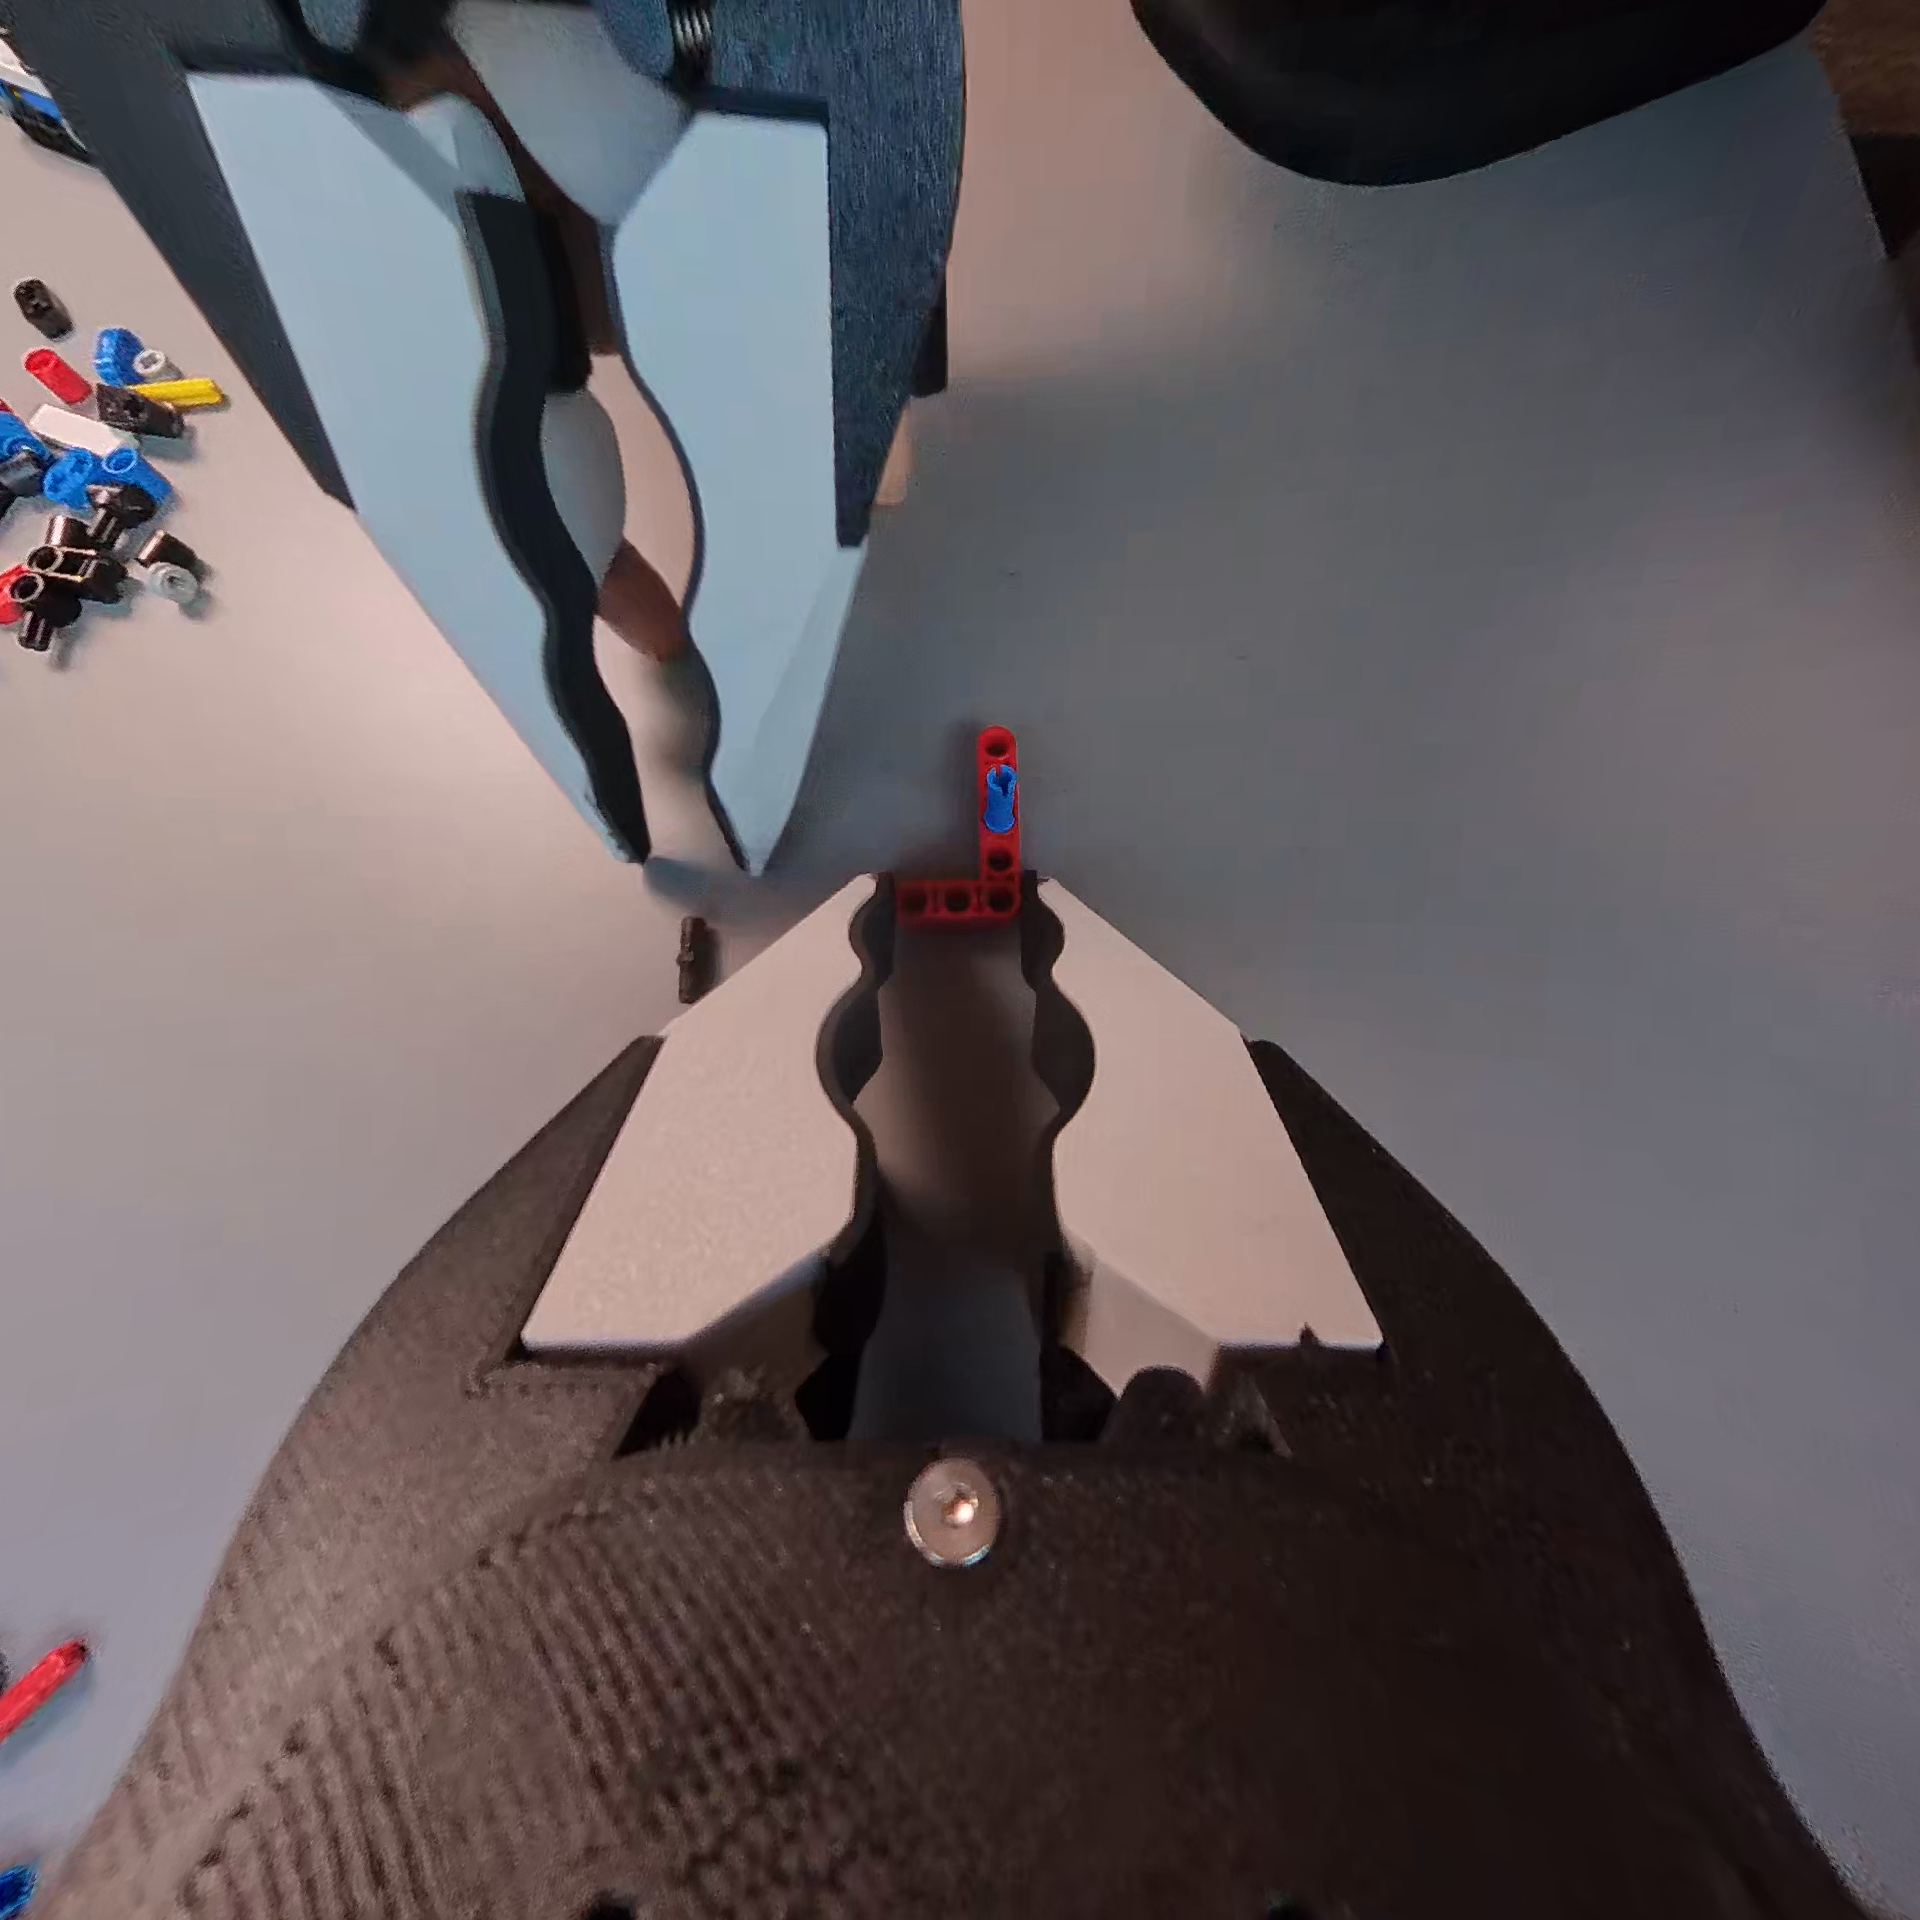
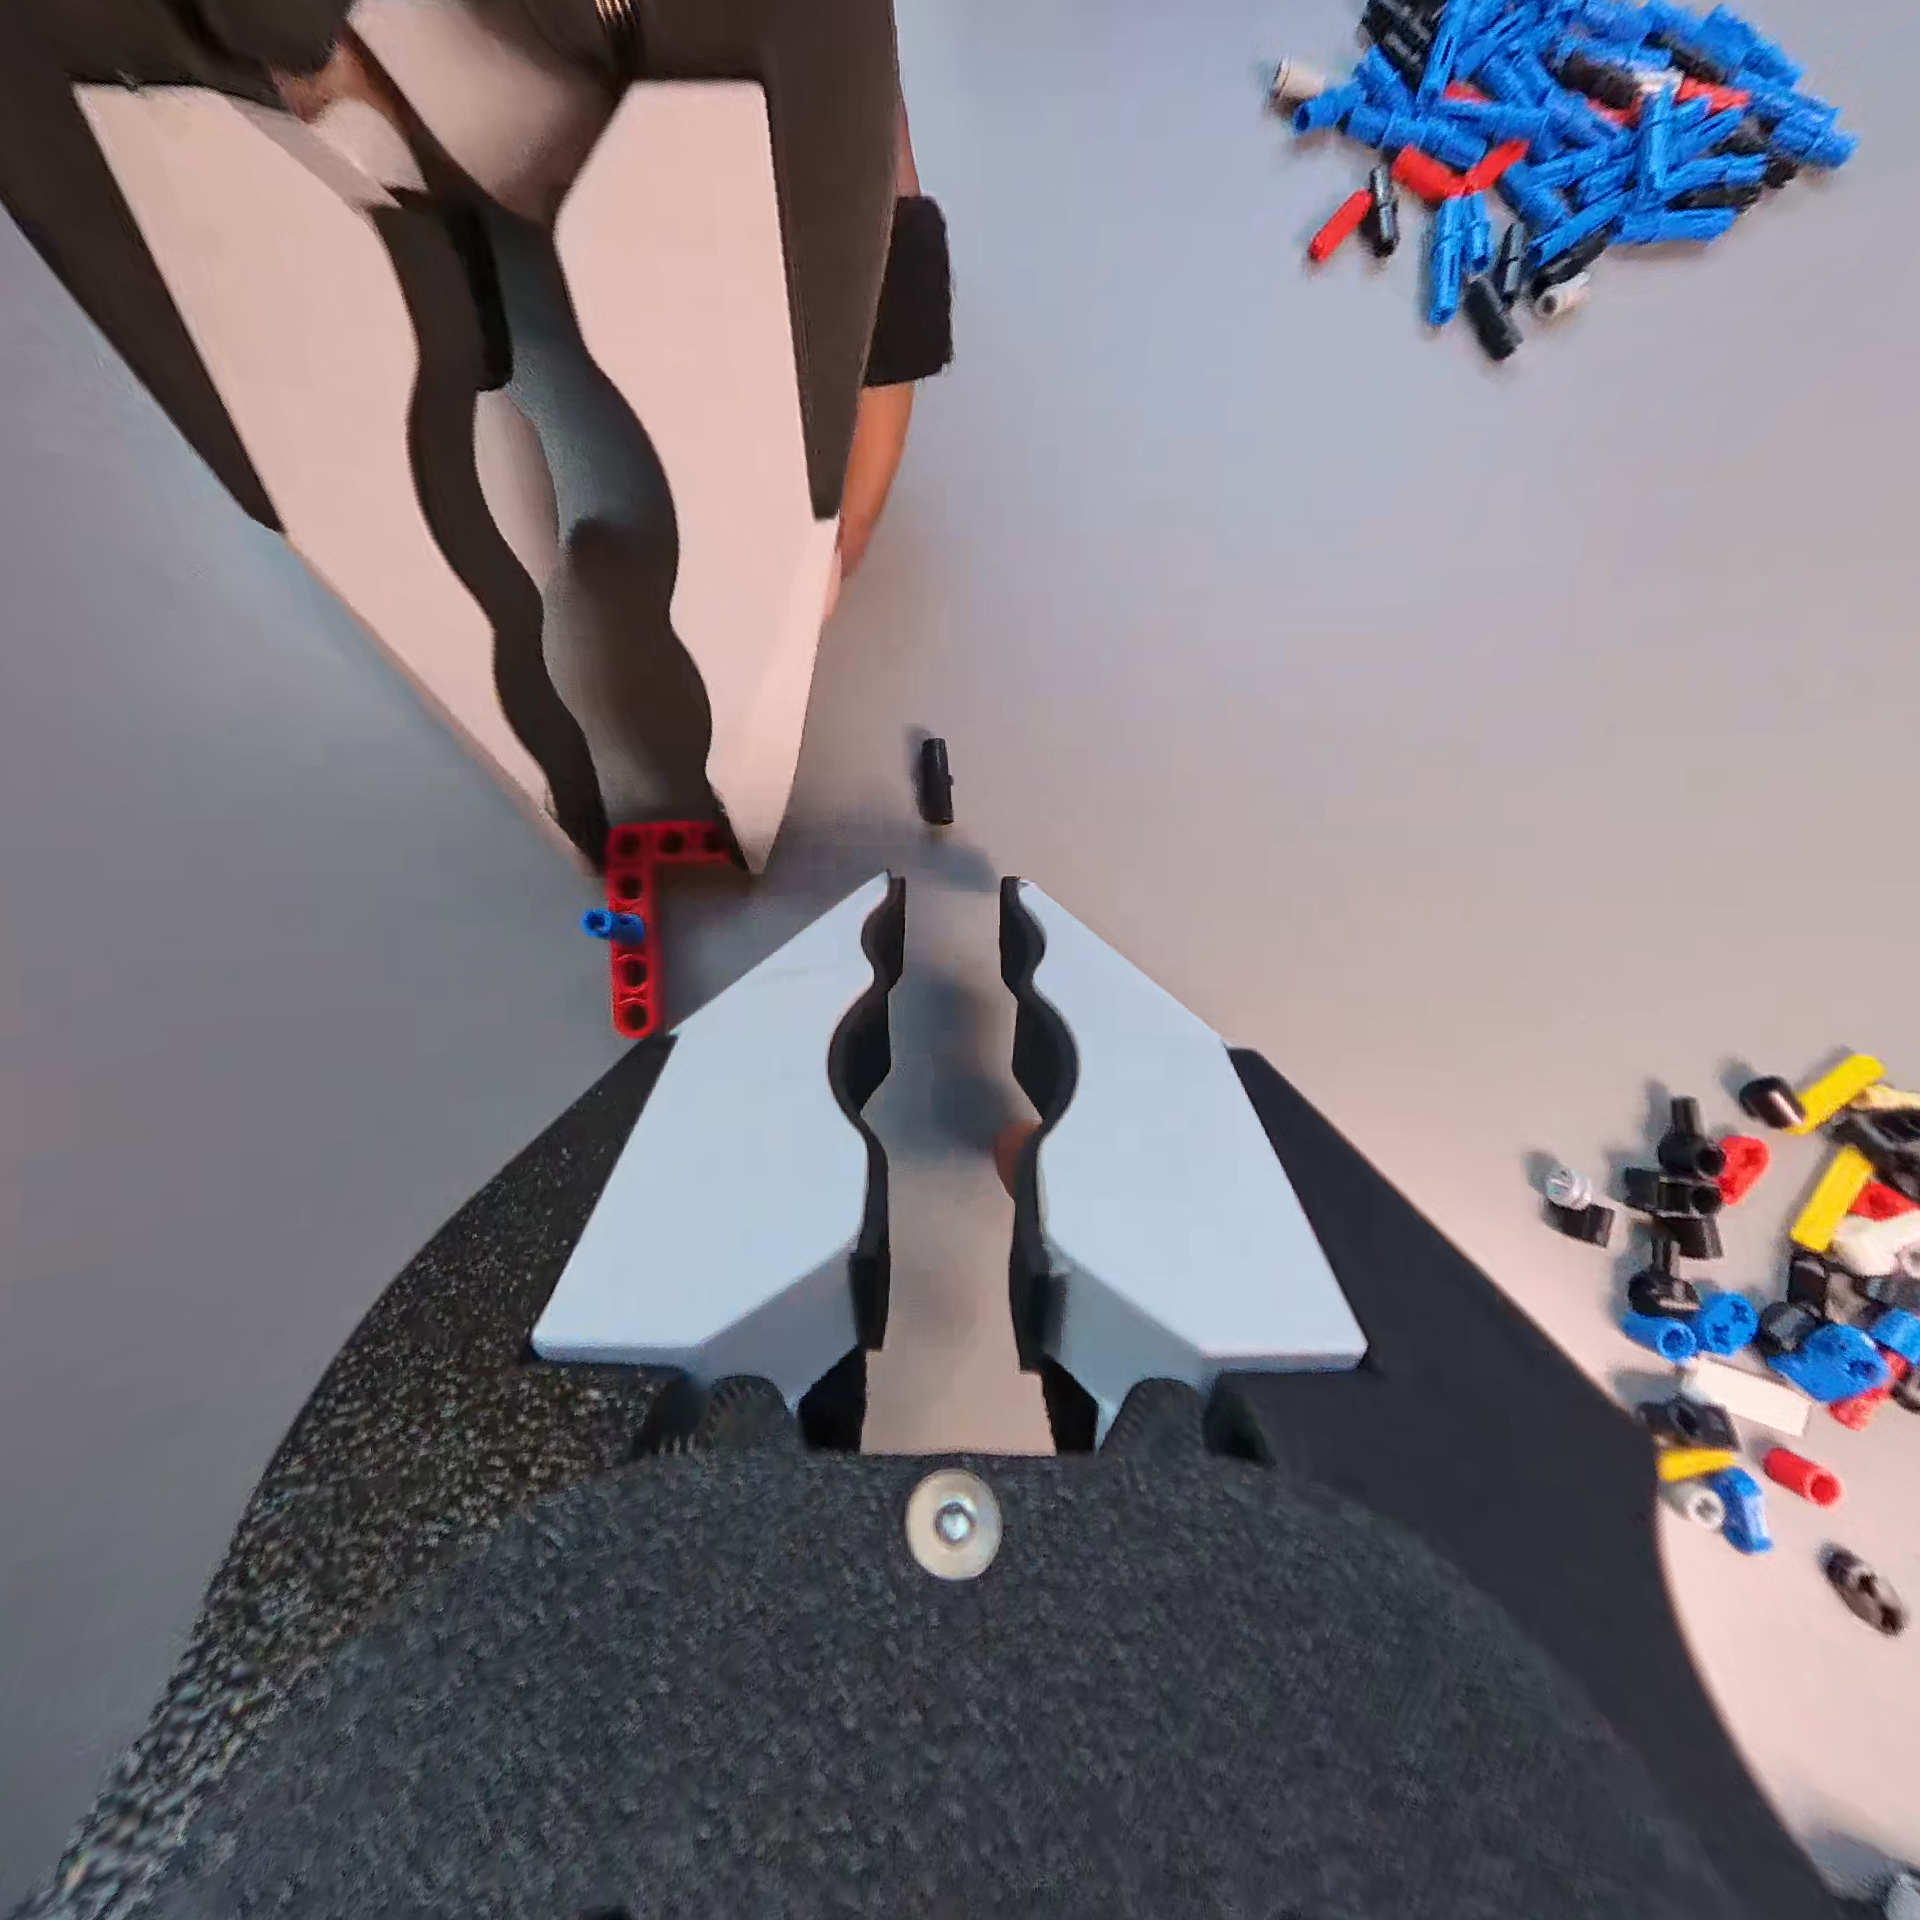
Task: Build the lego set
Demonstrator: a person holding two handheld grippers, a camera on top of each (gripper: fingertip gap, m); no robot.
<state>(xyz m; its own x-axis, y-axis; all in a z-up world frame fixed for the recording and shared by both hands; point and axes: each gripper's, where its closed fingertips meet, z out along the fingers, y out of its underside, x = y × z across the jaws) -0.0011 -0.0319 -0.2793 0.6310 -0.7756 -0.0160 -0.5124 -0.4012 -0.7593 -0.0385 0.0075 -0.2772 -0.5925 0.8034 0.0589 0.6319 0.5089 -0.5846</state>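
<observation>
My left gripper [image 1: 958, 888] is shut on the short arm of a red L-shaped beam [image 1: 995, 862], held at the fingertips just above the grey table. A blue pin [image 1: 1000, 800] sticks through the beam's long arm. In the right wrist view the left gripper [image 2: 665, 847] holds the same beam [image 2: 634, 966], with the blue pin [image 2: 608, 923] pointing left. My right gripper [image 2: 951, 883] is open and empty, its tips just short of a black pin [image 2: 935, 779] lying on the table. The left wrist view shows the right gripper [image 1: 694, 862] above that black pin [image 1: 694, 956].
A pile of mostly blue pins [image 2: 1558, 135] lies at the far right. A mixed pile of black, blue, yellow and red pieces [image 2: 1787, 1247] lies at the right, also showing in the left wrist view [image 1: 94, 468]. A dark object [image 1: 1455, 83] sits at the top right.
</observation>
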